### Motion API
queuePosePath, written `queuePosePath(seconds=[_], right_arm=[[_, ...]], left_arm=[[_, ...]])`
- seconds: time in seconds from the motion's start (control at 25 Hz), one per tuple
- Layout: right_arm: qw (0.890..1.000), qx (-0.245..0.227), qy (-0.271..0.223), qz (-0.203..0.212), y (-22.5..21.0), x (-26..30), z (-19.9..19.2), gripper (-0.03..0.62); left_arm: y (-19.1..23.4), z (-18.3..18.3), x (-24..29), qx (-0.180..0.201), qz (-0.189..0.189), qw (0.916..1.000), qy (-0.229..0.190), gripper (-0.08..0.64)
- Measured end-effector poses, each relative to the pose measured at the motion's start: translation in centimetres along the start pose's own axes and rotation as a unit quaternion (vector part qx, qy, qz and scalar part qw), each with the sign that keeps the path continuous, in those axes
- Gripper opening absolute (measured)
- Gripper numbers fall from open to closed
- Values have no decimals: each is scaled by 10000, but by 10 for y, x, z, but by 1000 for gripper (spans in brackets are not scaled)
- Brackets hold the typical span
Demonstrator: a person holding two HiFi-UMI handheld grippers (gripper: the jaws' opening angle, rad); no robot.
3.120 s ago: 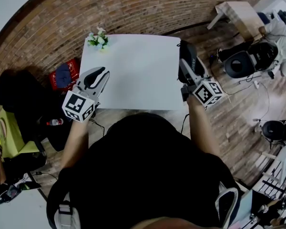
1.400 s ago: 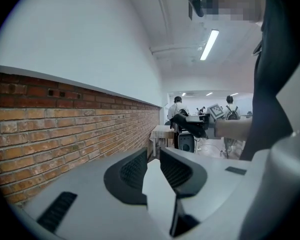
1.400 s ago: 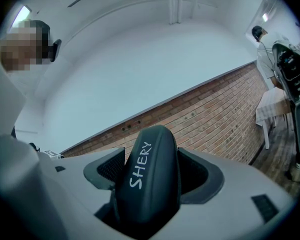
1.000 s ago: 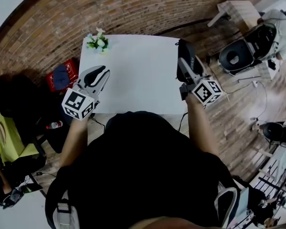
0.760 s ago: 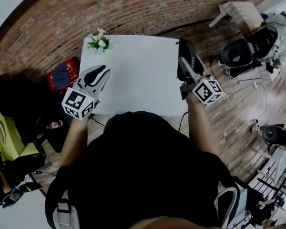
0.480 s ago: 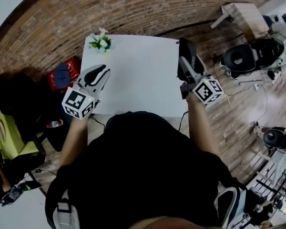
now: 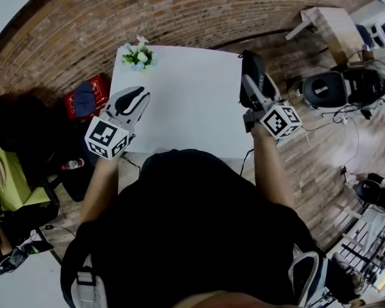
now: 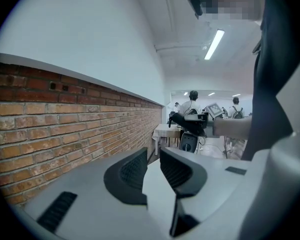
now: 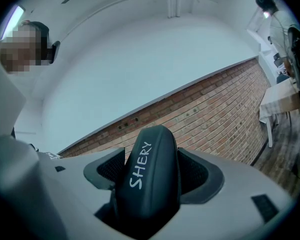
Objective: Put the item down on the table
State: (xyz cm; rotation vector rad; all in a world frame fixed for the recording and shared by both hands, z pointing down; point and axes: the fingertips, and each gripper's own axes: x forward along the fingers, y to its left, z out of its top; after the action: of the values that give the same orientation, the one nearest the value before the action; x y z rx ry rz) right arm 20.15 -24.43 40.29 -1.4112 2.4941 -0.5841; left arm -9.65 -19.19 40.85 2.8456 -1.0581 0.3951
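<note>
Clamping the dark case [image 9: 149,179] lengthwise, the right gripper [image 7: 252,82] hangs by the table's [image 7: 186,95] right edge at upper right of the frame; the left gripper [image 7: 136,98] is narrow-jawed and empty.

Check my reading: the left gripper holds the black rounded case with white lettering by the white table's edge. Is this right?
No: the right gripper holds the black rounded case with white lettering by the white table's edge; the right gripper view shows its jaws pressed on it.

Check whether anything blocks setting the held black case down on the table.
Nothing visible does. The right gripper holds the black case by the white table's right edge; only small flowers stand on the table, at its far left corner.
</note>
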Motion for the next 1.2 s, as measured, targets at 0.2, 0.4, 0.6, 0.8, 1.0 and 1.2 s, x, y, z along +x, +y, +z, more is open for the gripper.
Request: queuePosePath(seconds=[0.2, 0.4, 0.6, 0.8, 1.0, 1.2], right_arm=[[10000, 7, 20, 36, 4, 1, 1, 342], [10000, -2, 60, 64, 5, 2, -1, 341], [9999, 35, 76, 90, 5, 2, -4, 341], [9999, 114, 97, 84, 7, 2, -9, 341], [9998, 15, 181, 70, 10, 7, -11, 342], [9992, 105, 376, 4, 1, 10, -31, 342]], left_arm=[[1, 1, -4, -27, 34, 10000, 0, 84], [-1, 0, -6, -11, 66, 10000, -25, 84], [-1, -2, -8, -16, 70, 10000, -12, 84], [2, -6, -10, -53, 58, 10000, 6, 84], [5, -9, -11, -92, 39, 9999, 33, 84], [6, -12, -12, -120, 45, 9999, 44, 84]])
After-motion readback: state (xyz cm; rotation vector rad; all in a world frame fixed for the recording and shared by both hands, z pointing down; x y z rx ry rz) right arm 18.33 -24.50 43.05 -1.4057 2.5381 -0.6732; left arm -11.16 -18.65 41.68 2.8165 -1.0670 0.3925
